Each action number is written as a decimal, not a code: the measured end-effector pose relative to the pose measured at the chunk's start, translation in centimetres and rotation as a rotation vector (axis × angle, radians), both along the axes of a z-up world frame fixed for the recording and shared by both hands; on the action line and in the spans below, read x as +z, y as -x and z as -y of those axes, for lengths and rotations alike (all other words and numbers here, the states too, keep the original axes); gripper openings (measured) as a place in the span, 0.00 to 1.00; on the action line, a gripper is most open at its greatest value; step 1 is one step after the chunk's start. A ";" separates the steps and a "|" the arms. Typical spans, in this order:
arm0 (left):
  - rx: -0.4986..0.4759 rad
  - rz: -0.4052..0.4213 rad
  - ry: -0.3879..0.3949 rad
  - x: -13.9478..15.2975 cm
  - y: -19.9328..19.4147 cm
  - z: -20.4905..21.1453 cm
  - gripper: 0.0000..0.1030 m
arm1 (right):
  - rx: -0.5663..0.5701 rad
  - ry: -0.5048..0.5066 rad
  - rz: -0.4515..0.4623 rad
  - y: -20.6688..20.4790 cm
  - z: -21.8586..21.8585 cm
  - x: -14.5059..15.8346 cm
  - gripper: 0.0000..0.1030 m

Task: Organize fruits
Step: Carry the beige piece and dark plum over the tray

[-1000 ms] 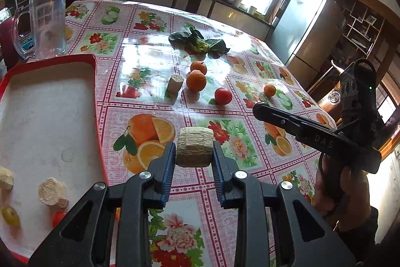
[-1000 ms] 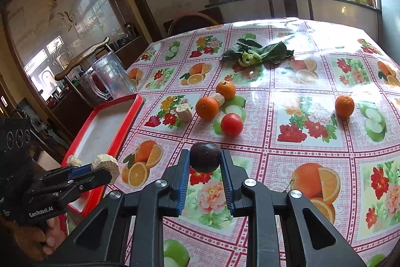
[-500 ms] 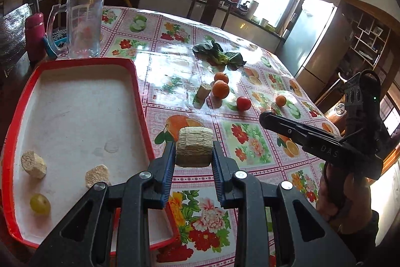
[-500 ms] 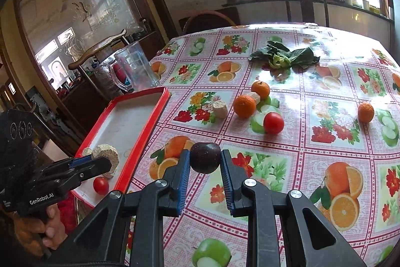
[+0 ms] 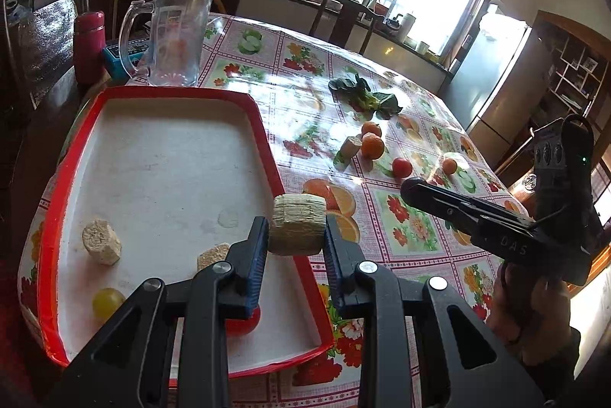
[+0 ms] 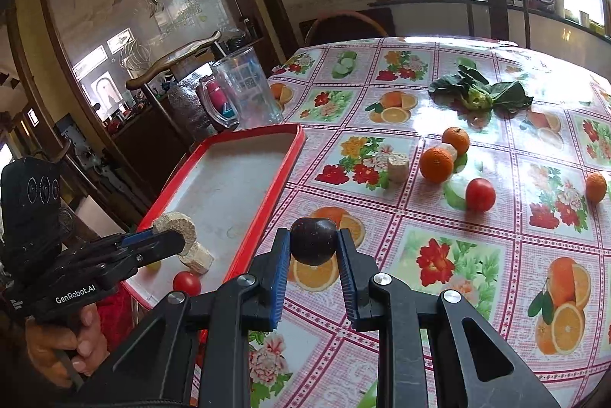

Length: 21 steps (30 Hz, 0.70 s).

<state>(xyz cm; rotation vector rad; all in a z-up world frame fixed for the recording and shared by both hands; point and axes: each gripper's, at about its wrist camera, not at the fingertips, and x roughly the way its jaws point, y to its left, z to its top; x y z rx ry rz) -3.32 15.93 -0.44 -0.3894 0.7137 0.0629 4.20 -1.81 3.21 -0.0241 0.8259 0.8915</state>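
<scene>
moved: both claws carried leftward since the earlier frame, red tray (image 5: 263, 125) now under the left claw (image 5: 297, 236)
left claw: clamped on corn piece (image 5: 298, 223)
right claw (image 6: 314, 247): clamped on dark plum (image 6: 314, 241), over the bench (image 6: 469, 255) just right of the tray

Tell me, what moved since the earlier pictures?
Both hands carried their loads sideways toward the red-rimmed white tray. The left tool now holds its pale ridged corn chunk above the tray's edge, and the right tool brings the dark round plum closer. Nothing was let go. The oranges, tomato and greens on the table stayed put.
</scene>
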 end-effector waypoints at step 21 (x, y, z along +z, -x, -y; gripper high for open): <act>0.135 -0.006 0.015 -0.6 2.0 -7.0 0.25 | 0.149 0.020 -0.007 2.6 -8.4 -0.4 0.24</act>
